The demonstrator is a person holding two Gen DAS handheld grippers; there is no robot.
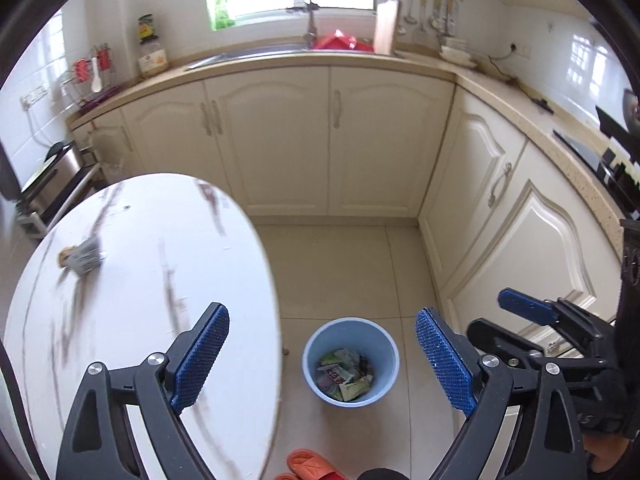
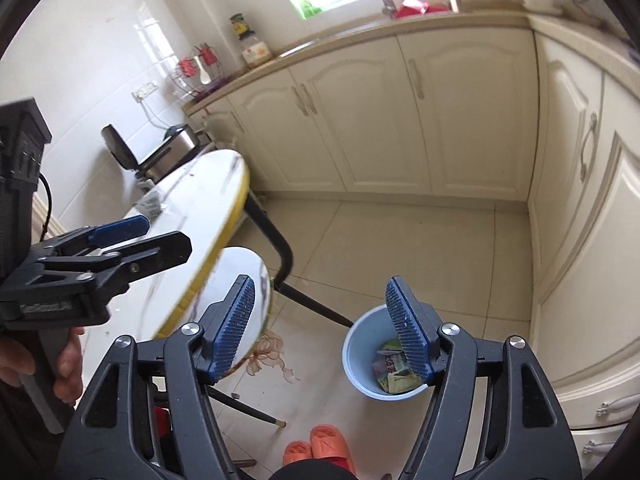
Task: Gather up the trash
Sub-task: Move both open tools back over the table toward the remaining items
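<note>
Left gripper (image 1: 322,360): jaws spread wide, nothing held. Right gripper (image 2: 322,330): jaws parted, nothing between pads.

Blue bin (image 1: 308,364) seen on floor, right of white table (image 1: 140,300), below both grippers; wrappers (image 1: 346,376) already piled inside.

Remaining trash: dark crumpled wrapper (image 1: 82,258) located on table, far left, well apart from both grippers. Blurred; detail not discernible.

Handling judged: light, thin, soft, easily crushed, likely slippery foil or film. Raised crumpled ridge best pinched, not flat edge; slide on smooth tabletop expected if pushed.
</note>
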